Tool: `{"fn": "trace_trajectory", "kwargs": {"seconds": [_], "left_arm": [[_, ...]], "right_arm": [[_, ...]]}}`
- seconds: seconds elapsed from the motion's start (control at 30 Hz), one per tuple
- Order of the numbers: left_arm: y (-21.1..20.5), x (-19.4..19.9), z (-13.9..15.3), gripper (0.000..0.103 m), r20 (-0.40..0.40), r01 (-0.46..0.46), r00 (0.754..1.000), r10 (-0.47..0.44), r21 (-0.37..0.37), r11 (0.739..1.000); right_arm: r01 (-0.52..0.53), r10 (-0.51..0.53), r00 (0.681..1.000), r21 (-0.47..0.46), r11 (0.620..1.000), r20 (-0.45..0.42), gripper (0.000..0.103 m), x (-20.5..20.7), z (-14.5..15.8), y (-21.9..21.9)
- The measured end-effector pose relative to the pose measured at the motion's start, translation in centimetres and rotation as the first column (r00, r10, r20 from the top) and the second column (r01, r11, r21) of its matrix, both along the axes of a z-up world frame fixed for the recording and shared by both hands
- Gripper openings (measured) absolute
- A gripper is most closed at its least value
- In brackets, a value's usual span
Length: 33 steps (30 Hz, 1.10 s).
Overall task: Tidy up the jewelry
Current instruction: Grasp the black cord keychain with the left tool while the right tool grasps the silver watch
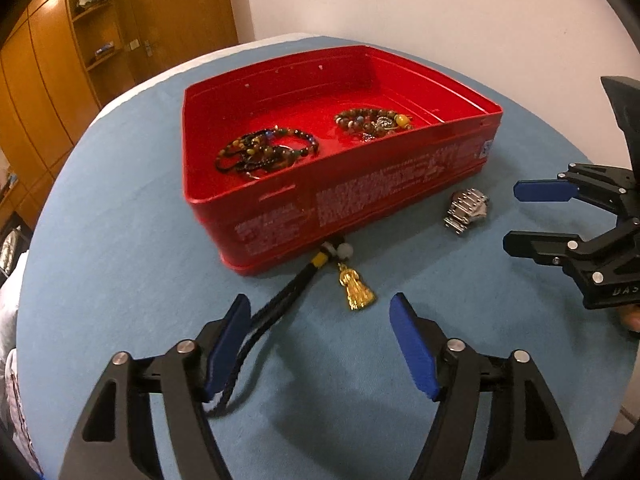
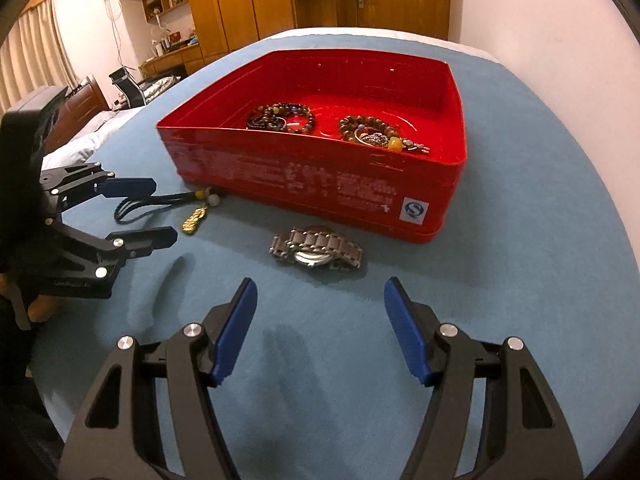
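Note:
A red box (image 1: 360, 196) (image 2: 304, 176) sits on the blue cloth and holds two heaps of beaded bracelets (image 1: 266, 152) (image 1: 374, 120) (image 2: 282, 118) (image 2: 378, 134). A black cord with a gold charm (image 1: 356, 288) (image 2: 194, 218) lies in front of the box. Its cord (image 1: 272, 316) runs beside my left gripper's left pad. My left gripper (image 1: 320, 312) (image 2: 146, 210) is open, just short of the charm. A silver watch (image 1: 466, 210) (image 2: 316, 250) lies on the cloth ahead of my open, empty right gripper (image 2: 318, 294) (image 1: 516, 216).
The blue cloth (image 1: 120, 264) (image 2: 520, 240) covers a rounded surface whose edges fall away left and right. Wooden cabinets (image 1: 80, 60) stand behind, with a white wall (image 1: 440, 8) beyond the box.

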<state>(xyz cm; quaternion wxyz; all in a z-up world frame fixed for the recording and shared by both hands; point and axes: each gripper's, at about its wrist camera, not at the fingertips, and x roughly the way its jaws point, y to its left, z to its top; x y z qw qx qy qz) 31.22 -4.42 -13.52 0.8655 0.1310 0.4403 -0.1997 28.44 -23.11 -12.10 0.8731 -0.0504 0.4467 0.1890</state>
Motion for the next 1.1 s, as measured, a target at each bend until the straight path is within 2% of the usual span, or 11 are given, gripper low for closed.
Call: {"fn": "trace_trajectory", "kwargs": {"seconds": [0.27, 0.33, 0.4, 0.47, 0.5, 0.53, 0.57, 0.7, 0.8, 0.9, 1.1], "left_arm": [[-0.1, 1.1, -1.1, 0.080, -0.036, -0.023, 0.999, 0.023, -0.004, 1.000], [-0.1, 1.2, -1.2, 0.079, -0.040, -0.037, 0.999, 0.036, -0.007, 0.999], [-0.3, 1.0, -1.2, 0.072, -0.036, -0.038, 0.999, 0.038, -0.011, 0.999], [-0.5, 0.7, -1.0, 0.049, -0.032, -0.026, 0.999, 0.026, -0.016, 1.000], [-0.6, 0.4, -0.9, 0.043, -0.030, -0.020, 0.999, 0.019, -0.018, 1.000], [-0.7, 0.2, -0.9, 0.031, -0.026, -0.016, 1.000, 0.016, -0.017, 1.000], [-0.9, 0.0, -0.8, 0.026, -0.026, -0.013, 1.000, 0.012, -0.019, 1.000], [-0.9, -0.1, -0.7, 0.018, -0.030, -0.007, 1.000, 0.006, -0.035, 0.999], [-0.8, -0.2, -0.7, 0.017, -0.033, -0.006, 0.999, 0.004, -0.046, 0.999], [-0.8, -0.3, -0.7, 0.017, -0.032, -0.007, 0.999, 0.006, -0.049, 0.999], [-0.8, -0.7, -0.6, 0.015, -0.033, -0.007, 0.999, 0.005, -0.057, 0.998]], "right_arm": [[-0.009, 0.009, 1.000, 0.011, 1.000, -0.009, 0.065, 1.4, -0.6, -0.3], [-0.015, 0.016, 1.000, 0.012, 1.000, -0.015, 0.065, 1.7, -0.8, -0.3], [-0.023, 0.023, 1.000, 0.010, 1.000, -0.018, 0.065, 1.9, -1.0, -0.1], [-0.034, 0.034, 0.999, 0.005, 0.999, -0.018, 0.065, 2.1, -1.1, 0.1], [-0.038, 0.038, 0.999, 0.002, 0.999, -0.016, 0.065, 2.2, -1.1, 0.3], [-0.044, 0.043, 0.999, -0.003, 0.999, -0.014, 0.065, 2.3, -1.2, 0.5], [-0.046, 0.046, 0.999, -0.007, 0.999, -0.013, 0.065, 2.5, -1.3, 0.7], [-0.054, 0.054, 0.998, -0.011, 0.998, -0.011, 0.066, 2.9, -1.4, 1.3], [-0.060, 0.060, 0.998, -0.016, 0.998, -0.010, 0.060, 3.0, -1.6, 1.6], [-0.068, 0.068, 0.998, -0.011, 0.998, -0.008, 0.050, 2.8, -1.4, 1.7], [-0.074, 0.074, 0.997, -0.004, 0.997, -0.014, 0.048, 1.9, -1.1, 1.7]]}}
